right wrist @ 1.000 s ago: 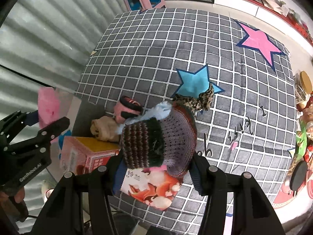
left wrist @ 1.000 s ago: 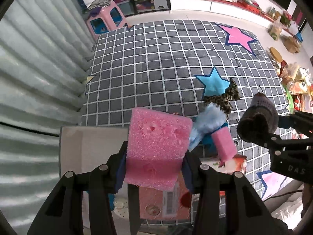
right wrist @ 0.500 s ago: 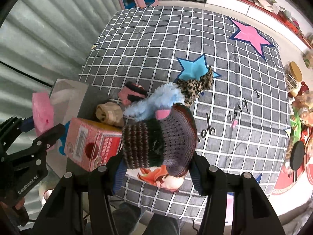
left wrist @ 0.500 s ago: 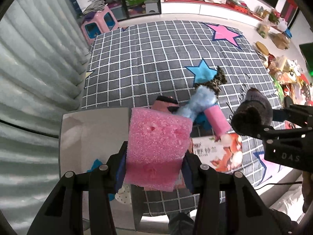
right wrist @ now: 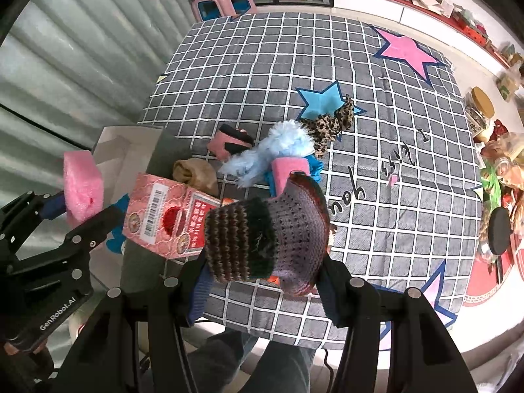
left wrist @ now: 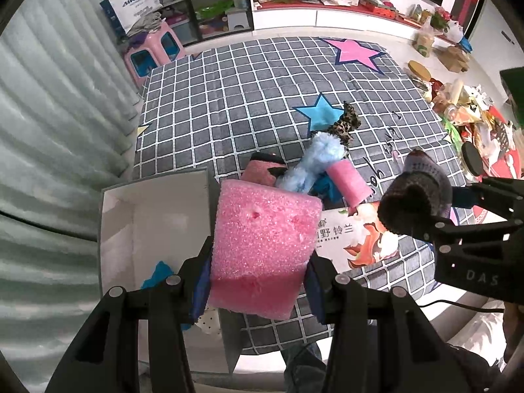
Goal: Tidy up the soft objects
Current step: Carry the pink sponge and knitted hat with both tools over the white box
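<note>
Centrally, low in the left wrist view, the pink foam point(left wrist: 262, 249) sits pinched in the left gripper point(left wrist: 257, 286) jaws, above a white box point(left wrist: 154, 216). Likewise, the right gripper point(right wrist: 262, 290) jaws pinch a knit sock point(right wrist: 265, 232) over the checked mat point(right wrist: 262, 65), where a blue fluffy sock point(right wrist: 278, 154) lies mid-frame.

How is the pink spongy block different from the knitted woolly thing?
The pink foam block is one bright colour, while the knitted piece has dark stripes and a grey part. The foam block is flat-sided with square corners; the knitted piece is rounded and floppy. The left gripper holds the foam block; the right gripper holds the knitted piece. Both look soft and are lifted.
</note>
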`<state>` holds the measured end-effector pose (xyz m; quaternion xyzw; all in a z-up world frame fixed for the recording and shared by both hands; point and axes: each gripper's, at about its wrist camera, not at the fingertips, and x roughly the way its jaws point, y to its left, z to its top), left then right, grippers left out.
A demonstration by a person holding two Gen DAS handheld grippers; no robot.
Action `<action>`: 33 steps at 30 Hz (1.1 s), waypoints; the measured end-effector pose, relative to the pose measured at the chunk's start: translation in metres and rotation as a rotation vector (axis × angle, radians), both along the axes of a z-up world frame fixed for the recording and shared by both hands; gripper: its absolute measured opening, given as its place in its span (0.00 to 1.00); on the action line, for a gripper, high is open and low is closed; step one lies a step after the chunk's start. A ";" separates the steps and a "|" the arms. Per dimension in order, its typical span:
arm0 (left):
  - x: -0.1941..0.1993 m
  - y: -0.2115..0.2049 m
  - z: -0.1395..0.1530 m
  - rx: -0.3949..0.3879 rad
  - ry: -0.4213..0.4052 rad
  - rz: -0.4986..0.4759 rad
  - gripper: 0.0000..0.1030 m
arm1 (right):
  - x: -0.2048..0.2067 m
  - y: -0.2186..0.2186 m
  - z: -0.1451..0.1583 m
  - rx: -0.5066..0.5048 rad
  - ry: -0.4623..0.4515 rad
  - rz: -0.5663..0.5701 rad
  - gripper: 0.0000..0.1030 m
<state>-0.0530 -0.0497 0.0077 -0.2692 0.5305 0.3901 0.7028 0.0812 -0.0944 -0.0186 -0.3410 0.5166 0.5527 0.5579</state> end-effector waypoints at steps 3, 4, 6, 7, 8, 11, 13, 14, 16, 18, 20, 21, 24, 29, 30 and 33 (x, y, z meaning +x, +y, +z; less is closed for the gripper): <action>-0.006 -0.005 0.001 0.002 -0.004 -0.001 0.51 | -0.009 -0.003 0.003 0.007 -0.003 0.007 0.55; -0.008 -0.007 0.001 0.003 -0.005 0.001 0.51 | -0.012 -0.003 0.004 0.008 -0.002 0.011 0.55; -0.015 -0.009 0.001 0.003 -0.005 0.008 0.51 | -0.019 -0.003 0.005 0.011 -0.002 0.021 0.55; -0.018 -0.010 0.001 0.003 -0.005 0.014 0.51 | -0.023 -0.003 0.005 0.013 -0.001 0.027 0.55; -0.022 -0.010 0.001 0.001 -0.005 0.021 0.51 | -0.028 -0.003 0.005 0.014 0.001 0.034 0.56; -0.036 -0.012 0.000 0.001 -0.002 0.046 0.51 | -0.042 -0.001 0.007 0.018 0.003 0.056 0.56; -0.047 -0.013 -0.001 0.001 0.000 0.065 0.51 | -0.051 0.001 0.007 0.020 0.003 0.072 0.56; -0.052 -0.013 -0.001 0.001 0.000 0.073 0.51 | -0.056 0.002 0.007 0.021 0.004 0.083 0.56; -0.063 -0.013 -0.003 -0.001 0.003 0.094 0.51 | -0.065 0.004 0.008 0.023 0.004 0.099 0.55; -0.074 -0.013 -0.004 -0.007 0.003 0.116 0.51 | -0.076 0.007 0.008 0.024 0.005 0.122 0.56; -0.086 -0.014 -0.006 -0.009 0.005 0.141 0.51 | -0.087 0.009 0.009 0.024 0.002 0.148 0.56; -0.091 -0.015 -0.006 -0.010 0.005 0.151 0.51 | -0.091 0.010 0.009 0.025 0.000 0.159 0.56; -0.109 -0.016 -0.009 -0.017 0.005 0.188 0.51 | -0.106 0.014 0.009 0.024 -0.001 0.195 0.56; -0.134 -0.016 -0.012 -0.026 0.008 0.241 0.51 | -0.128 0.019 0.010 0.028 -0.004 0.241 0.56; -0.141 -0.016 -0.012 -0.027 0.010 0.256 0.51 | -0.134 0.020 0.010 0.029 -0.004 0.254 0.56; -0.156 -0.017 -0.014 -0.031 0.012 0.292 0.51 | -0.147 0.024 0.011 0.034 -0.005 0.281 0.56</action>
